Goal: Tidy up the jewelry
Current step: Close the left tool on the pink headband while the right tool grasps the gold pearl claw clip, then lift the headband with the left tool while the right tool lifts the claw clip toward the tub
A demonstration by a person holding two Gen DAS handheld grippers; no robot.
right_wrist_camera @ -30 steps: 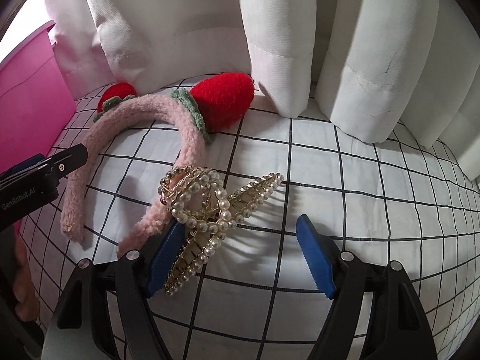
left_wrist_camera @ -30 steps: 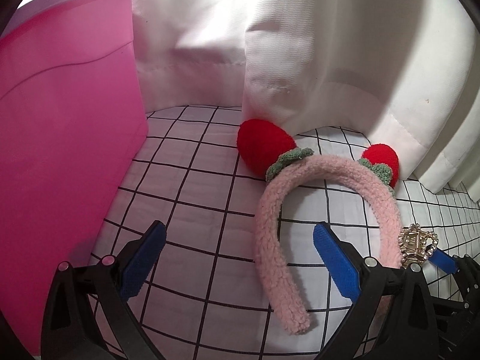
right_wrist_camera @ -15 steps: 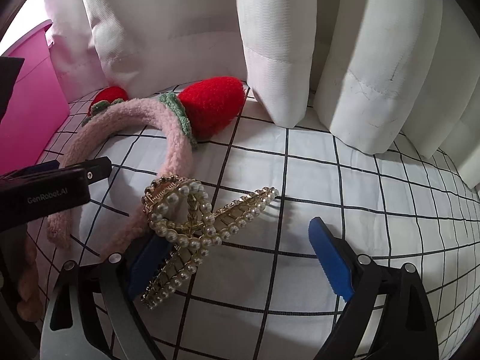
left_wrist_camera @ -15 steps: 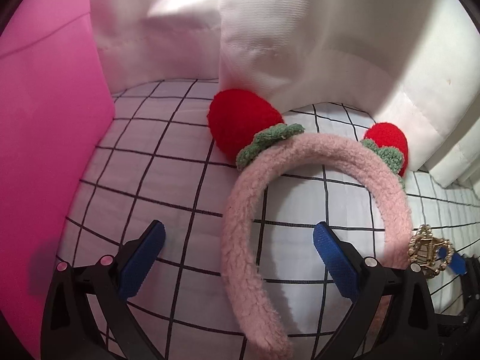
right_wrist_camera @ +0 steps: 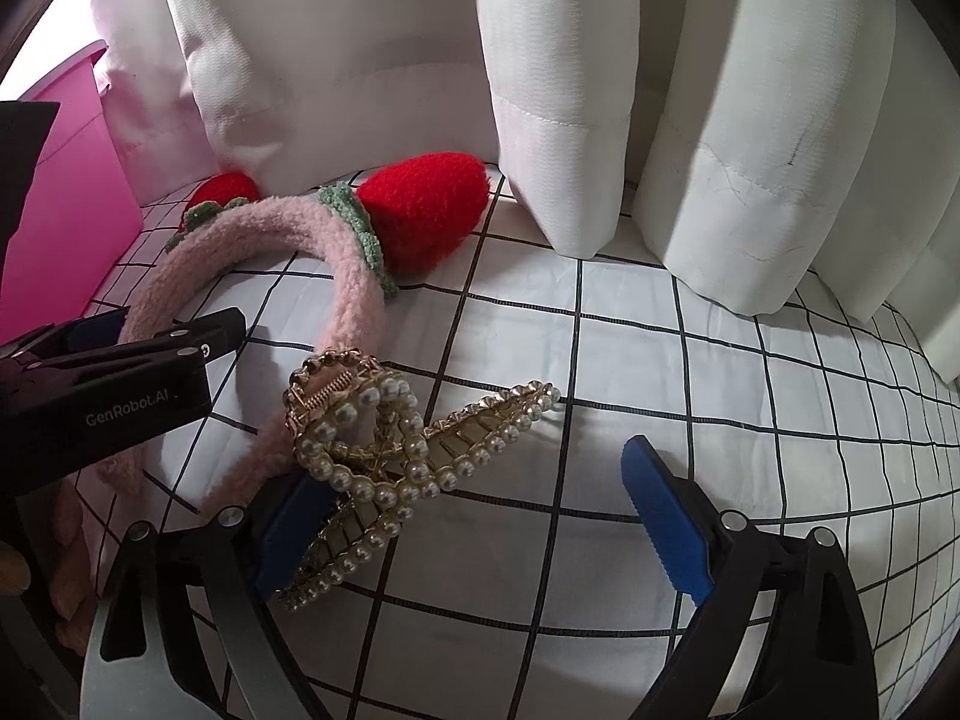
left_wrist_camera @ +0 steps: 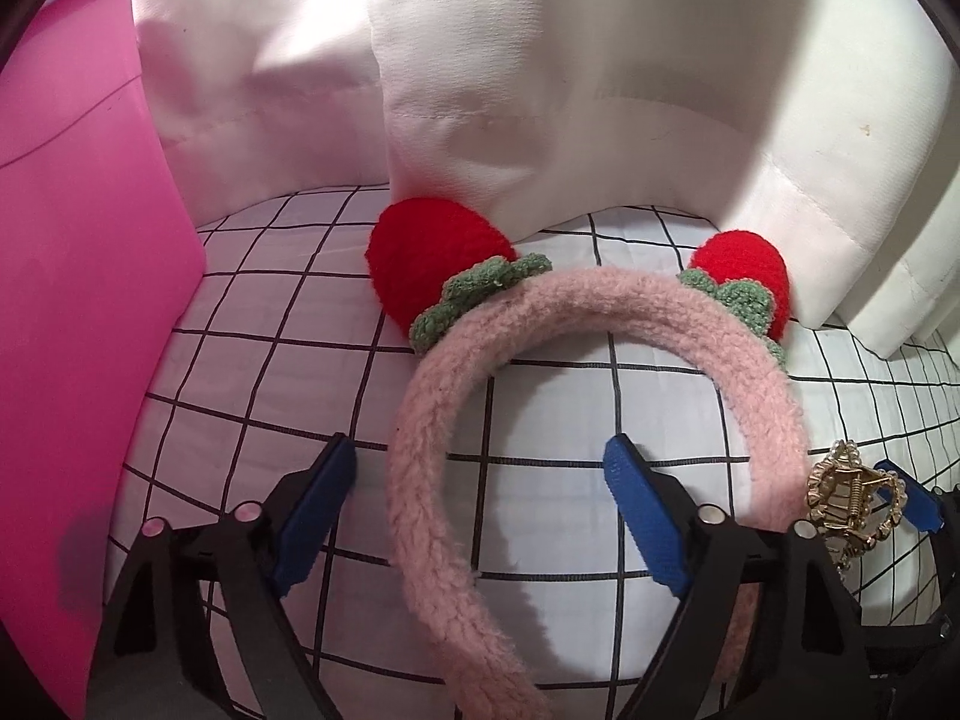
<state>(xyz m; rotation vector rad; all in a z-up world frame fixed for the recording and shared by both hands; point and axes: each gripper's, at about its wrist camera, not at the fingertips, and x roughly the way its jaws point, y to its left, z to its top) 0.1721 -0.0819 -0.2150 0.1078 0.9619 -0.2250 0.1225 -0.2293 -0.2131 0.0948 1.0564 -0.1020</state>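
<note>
A white grid-patterned cloth (right_wrist_camera: 660, 396) runs back to white curtains (right_wrist_camera: 600, 90), with a pink bin (left_wrist_camera: 72, 300) on the left. The left gripper (left_wrist_camera: 480, 498) is spread wide around the near left leg of the fuzzy pink headband (left_wrist_camera: 600, 312). The right gripper (right_wrist_camera: 474, 516), also spread, sits at the pearl hair clip (right_wrist_camera: 384, 450), its left pad under the clip's near end. The clip rests against the headband's other leg, so lifting either piece could drag the other along, or the fuzzy band could slip on closing

Hair claw (right_wrist_camera: 384, 468) lies right of headband (left_wrist_camera: 480, 396), on cloth (right_wrist_camera: 660, 420).
</note>
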